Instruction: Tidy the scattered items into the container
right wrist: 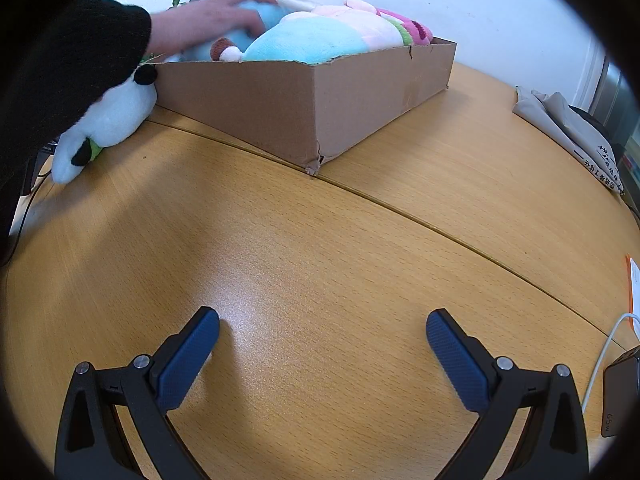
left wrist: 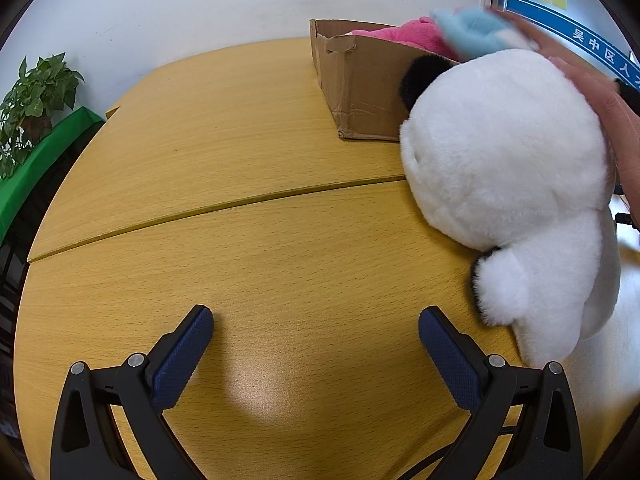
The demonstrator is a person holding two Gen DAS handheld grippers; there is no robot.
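Note:
A shallow cardboard box (right wrist: 304, 100) stands on the wooden table (right wrist: 300, 260), filled with plush toys: a light blue one (right wrist: 308, 42), a pale pink one (right wrist: 360, 26) and a bright pink one (right wrist: 416, 28). The box also shows in the left wrist view (left wrist: 360, 88). A white panda plush (left wrist: 512, 184) lies on the table beside the box, close to my left gripper's right finger; it is at the left in the right wrist view (right wrist: 108, 120). A bare hand (right wrist: 212, 20) rests on the toys in the box. My left gripper (left wrist: 316, 320) and right gripper (right wrist: 322, 322) are open and empty above the table.
A potted plant (left wrist: 36, 96) on a green surface stands at the far left. A grey cloth bag (right wrist: 568, 128) lies at the right of the table. A white cable (right wrist: 600, 364), a dark charger (right wrist: 620, 388) and an orange-edged paper (right wrist: 634, 292) lie at the right edge.

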